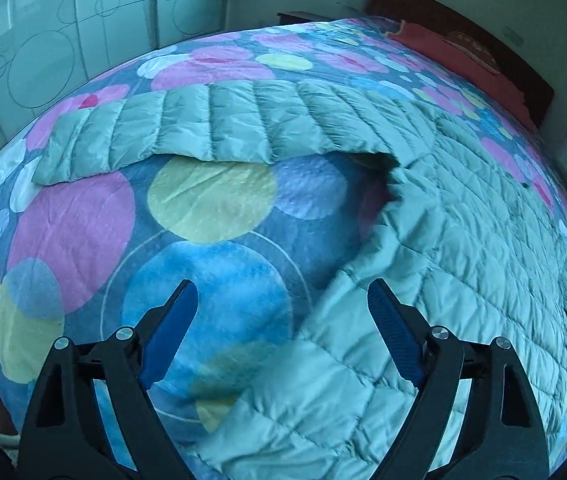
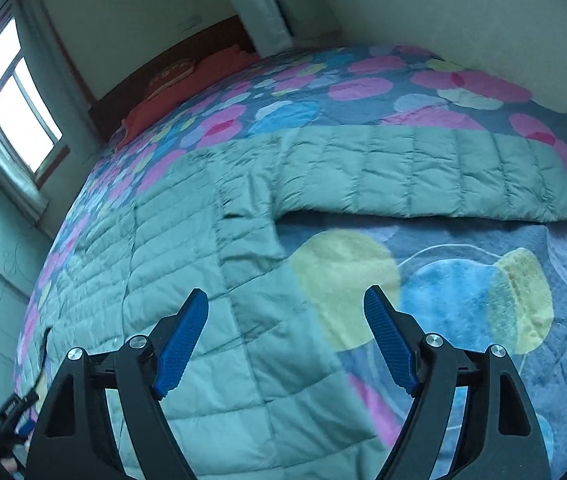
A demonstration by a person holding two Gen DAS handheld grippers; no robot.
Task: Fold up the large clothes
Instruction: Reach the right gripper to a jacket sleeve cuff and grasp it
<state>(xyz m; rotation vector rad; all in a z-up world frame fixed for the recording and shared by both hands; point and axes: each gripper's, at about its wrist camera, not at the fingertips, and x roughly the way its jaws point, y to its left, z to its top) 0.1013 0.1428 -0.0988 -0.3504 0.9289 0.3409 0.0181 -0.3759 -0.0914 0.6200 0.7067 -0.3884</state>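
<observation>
While the quilted jacket (image 1: 463, 240) is laid flat on the patterned bedspread (image 1: 75, 220), its sleeve (image 1: 187, 128) is stretched sideways, ready for folding | left gripper (image 1: 281, 300) is held spread, empty, over the hem | right gripper (image 2: 285, 304) likewise released, nothing grasped, over the jacket's side.

Teal quilted jacket (image 1: 463, 240), circle-patterned (pink, blue) bedspread (image 1: 211, 240)

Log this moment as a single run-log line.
left gripper: open, empty | right gripper: open, empty | quilted jacket: flat on bedspread, sleeve stretched out | fold: not started
</observation>
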